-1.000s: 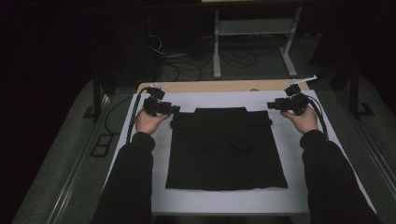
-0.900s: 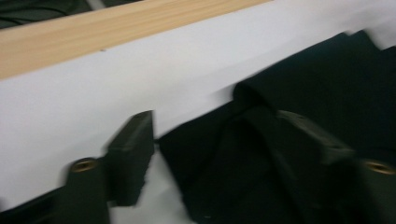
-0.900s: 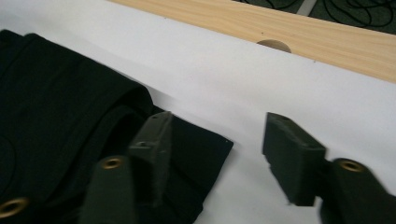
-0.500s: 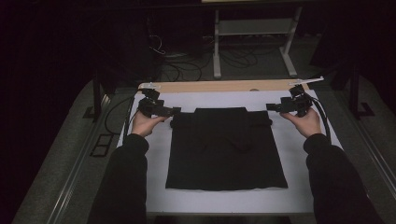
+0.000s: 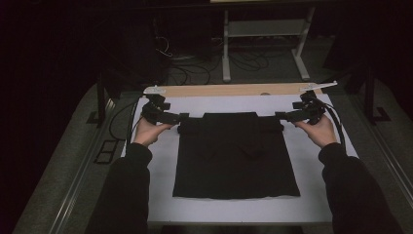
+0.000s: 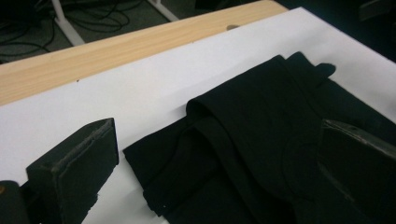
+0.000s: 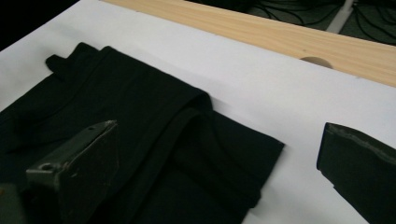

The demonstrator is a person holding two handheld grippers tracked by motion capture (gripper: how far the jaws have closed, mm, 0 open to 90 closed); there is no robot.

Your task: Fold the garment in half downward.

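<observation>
Black garment (image 5: pixel 236 156): lying flat, folded, mid-bench (image 5: pixel 214 105). Left tongs (image 5: pixel 181 117) and right tongs (image 5: pixel 280 116): hovering at its far corners, jaws just opening wide, gripping nothing.

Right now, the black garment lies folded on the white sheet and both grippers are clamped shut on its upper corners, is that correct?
Not quite. The black garment does lie folded on the white sheet, but the left gripper and right gripper have just been opening; both gripper views show jaws spread wide, pressing nothing.
</observation>
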